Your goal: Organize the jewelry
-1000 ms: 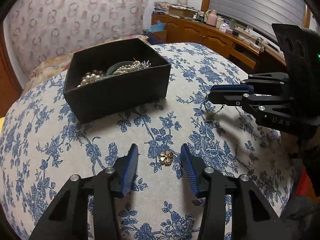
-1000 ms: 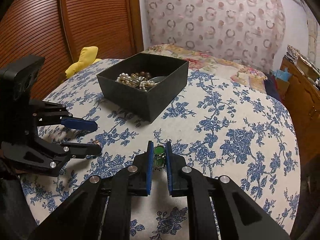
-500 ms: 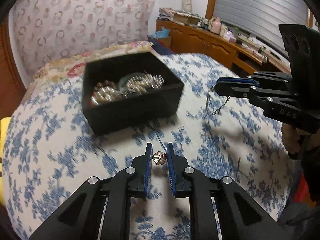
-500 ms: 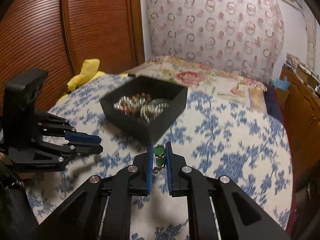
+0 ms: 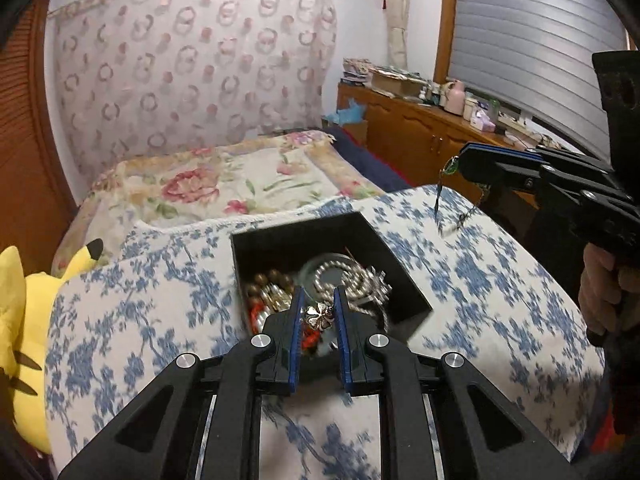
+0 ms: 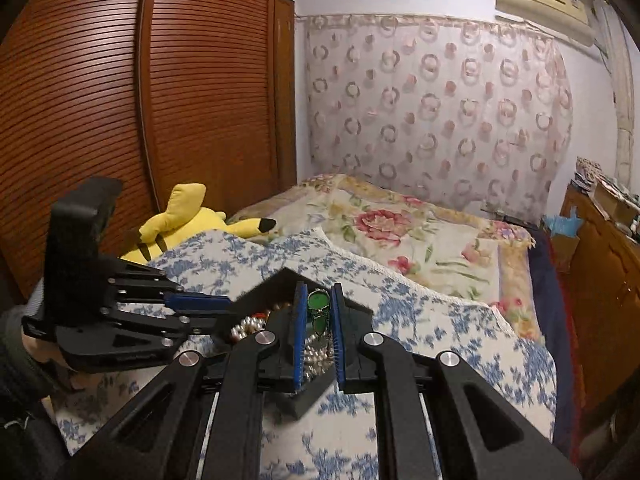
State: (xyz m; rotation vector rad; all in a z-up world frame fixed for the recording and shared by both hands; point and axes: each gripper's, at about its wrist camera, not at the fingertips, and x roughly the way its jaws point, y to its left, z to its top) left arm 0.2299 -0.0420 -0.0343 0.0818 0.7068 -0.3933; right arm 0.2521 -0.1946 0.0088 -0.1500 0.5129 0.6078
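My left gripper is shut on a small gold flower brooch and hangs over the near edge of the open black jewelry box. The box holds pearl strands, brown beads and other pieces. My right gripper is shut on a green-stone pendant, held above the same black box. In the left wrist view the right gripper sits at the right, with the pendant's chain dangling above the blue floral cover. The left gripper shows at the left of the right wrist view.
A yellow plush toy lies at the left edge of the bed. A floral blanket covers the far end. A wooden cabinet with clutter stands to the right, and a slatted wooden wardrobe to the left.
The left gripper closed on the flower brooch and lifted it off the cover toward the box. The right gripper rose with the green pendant, its chain now hanging clear.
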